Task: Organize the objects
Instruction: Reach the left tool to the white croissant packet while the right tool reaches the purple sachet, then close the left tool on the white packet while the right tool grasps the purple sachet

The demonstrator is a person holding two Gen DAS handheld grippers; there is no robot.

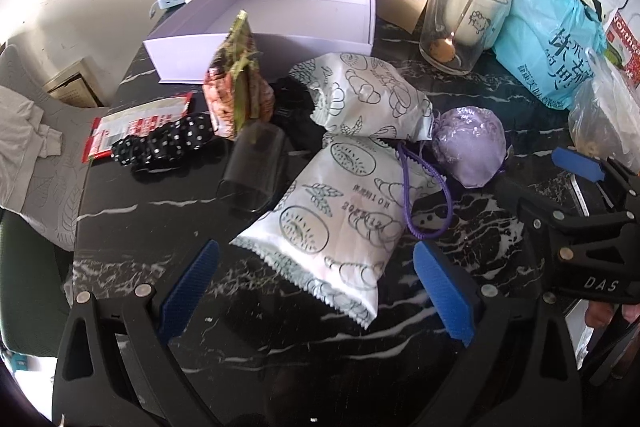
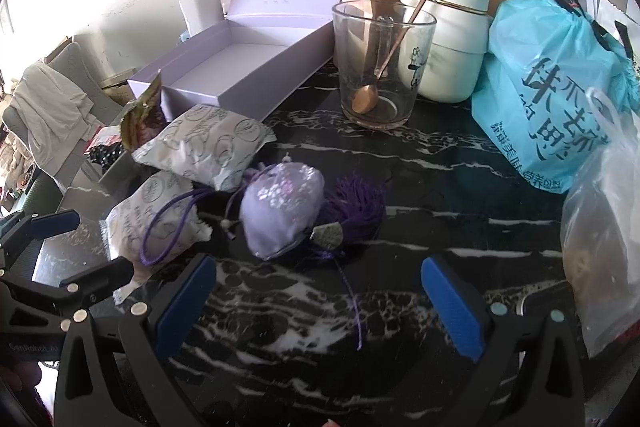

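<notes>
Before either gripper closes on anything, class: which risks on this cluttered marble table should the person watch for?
1. The purple cord of the lilac pouch lies over the near white snack packet; lifting that packet may drag the pouch.
2. The glass holding a spoon stands beside the open box; a swinging load might tip it.

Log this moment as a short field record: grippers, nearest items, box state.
left gripper: jaws open, empty, either side of the near white snack packet
right gripper: jaws open, empty, facing the purple sachet
second white packet: lies behind the first
lavender box: lid up, nothing visible inside
glass: upright, holds a spoon
</notes>
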